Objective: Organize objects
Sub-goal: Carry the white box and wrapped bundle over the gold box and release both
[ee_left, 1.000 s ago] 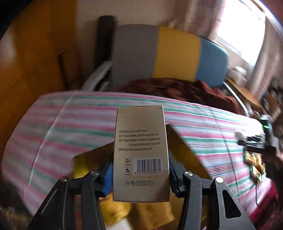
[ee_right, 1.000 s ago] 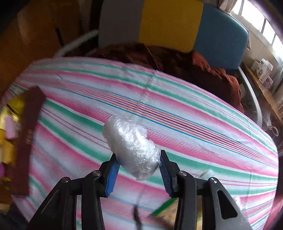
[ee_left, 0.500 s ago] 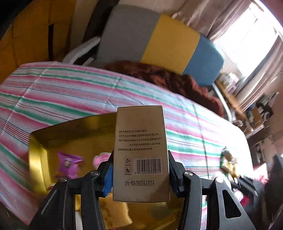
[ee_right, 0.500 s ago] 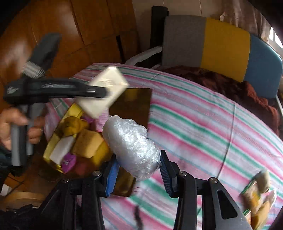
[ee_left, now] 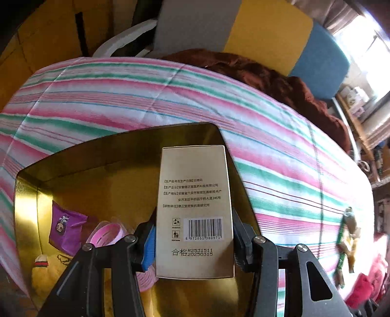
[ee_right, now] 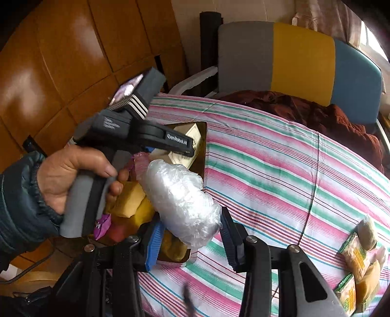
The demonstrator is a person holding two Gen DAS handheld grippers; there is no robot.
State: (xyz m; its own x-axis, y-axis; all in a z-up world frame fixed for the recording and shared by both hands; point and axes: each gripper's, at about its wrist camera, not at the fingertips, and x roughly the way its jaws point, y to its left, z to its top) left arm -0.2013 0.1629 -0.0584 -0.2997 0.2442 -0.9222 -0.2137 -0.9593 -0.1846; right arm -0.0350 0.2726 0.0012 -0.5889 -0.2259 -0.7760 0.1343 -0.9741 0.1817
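Bed (ee_left: pixel 170 97) w/ striped cover, pink/green/white, fills most of both views. Behind it a padded headboard (ee_right: pixel 299 56) in 3 panels: grey, yellow, blue. Dark red-brown blanket (ee_left: pixel 280 80) bunched at the head end. Glossy orange-brown wood panelling (ee_right: pixel 61 61) on the wall to the left. Bright window (ee_left: pixel 365 46) at upper right w/ pale curtain (ee_right: pixel 324 17); daylight blown out. Cluttered shelves (ee_left: pixel 375 156) at far right, contents too small to tell.
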